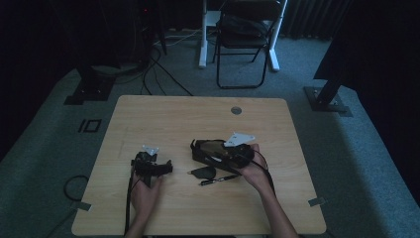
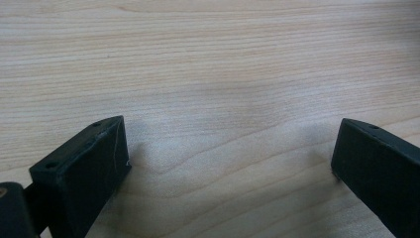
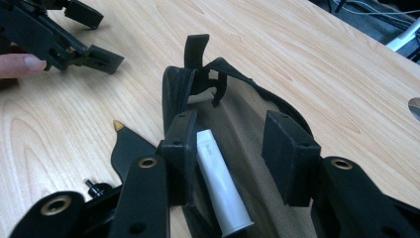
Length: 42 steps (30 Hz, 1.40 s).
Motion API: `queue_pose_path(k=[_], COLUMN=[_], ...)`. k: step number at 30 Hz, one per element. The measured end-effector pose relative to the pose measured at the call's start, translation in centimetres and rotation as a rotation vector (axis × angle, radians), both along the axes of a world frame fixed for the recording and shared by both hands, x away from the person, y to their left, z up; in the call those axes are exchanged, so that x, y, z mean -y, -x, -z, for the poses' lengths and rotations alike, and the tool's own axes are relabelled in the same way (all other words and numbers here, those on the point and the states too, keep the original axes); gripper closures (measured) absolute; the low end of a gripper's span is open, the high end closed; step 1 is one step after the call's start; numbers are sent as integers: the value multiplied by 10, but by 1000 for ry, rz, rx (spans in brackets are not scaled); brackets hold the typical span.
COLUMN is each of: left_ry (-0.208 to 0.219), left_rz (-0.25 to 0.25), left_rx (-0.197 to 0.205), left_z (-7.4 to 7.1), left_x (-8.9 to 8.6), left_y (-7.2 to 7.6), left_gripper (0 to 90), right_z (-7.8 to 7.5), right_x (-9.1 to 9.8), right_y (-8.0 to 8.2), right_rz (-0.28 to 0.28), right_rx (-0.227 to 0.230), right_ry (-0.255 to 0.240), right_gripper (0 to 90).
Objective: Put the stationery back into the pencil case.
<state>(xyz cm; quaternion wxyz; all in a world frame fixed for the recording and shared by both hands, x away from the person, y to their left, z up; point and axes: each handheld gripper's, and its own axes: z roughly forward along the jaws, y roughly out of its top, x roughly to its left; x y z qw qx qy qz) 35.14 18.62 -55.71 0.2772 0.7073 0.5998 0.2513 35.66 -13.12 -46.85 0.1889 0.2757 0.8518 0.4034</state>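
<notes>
Lying inside open black pencil case [image 3: 237, 114], white tube-shaped item [image 3: 220, 186] rests against inner face of right gripper [image 3: 233, 148] near-side jaw; jaws apart, not pinching it. Case sits mid-table [image 1: 198, 119] in high view, right gripper [image 1: 233, 151] over it. Black pen [image 1: 218, 179] at case's 6 o'clock, small dark pouch piece [image 1: 203, 172] beside it. Left gripper [image 1: 151, 166] at case's 9 o'clock, well apart, jaws spread wide over bare wood. Folding chair [image 1: 245, 39] at 12 o'clock beyond table.
</notes>
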Motion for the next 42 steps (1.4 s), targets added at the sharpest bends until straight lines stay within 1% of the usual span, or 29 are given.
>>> queue_pose_path(k=[7, 11, 15, 22, 25, 30, 32, 38, 42], left_ry=[0, 0, 0, 0, 0, 0, 0, 0, 0], left_rz=[0, 0, 0, 0, 0, 0, 0, 0, 0], left_rx=[0, 0, 0, 0, 0, 0, 0, 0, 0], left_z=[0, 0, 0, 0, 0, 0, 0, 0, 0], left_x=[0, 0, 0, 0, 0, 0, 0, 0, 0], left_y=[0, 0, 0, 0, 0, 0, 0, 0, 0], left_gripper=[15, 15, 15, 15, 15, 15, 15, 15, 15], right_z=[-1, -1, -2, -4, -6, -7, -8, -7, -4], right_x=[2, 3, 3, 0, -2, -5, -6, -10, -12], right_y=[7, 11, 14, 20, 23, 28, 30, 36, 38], right_rz=[-13, -21, -27, -44, -54, -70, -80, -98, -104], right_rx=[6, 9, 9, 20, 23, 30, 26, 30, 24], right_ry=[-12, -12, -25, -32, -46, -52, -62, -55, -54], right_gripper=[538, 532, 530, 531, 531, 532, 532, 531, 532])
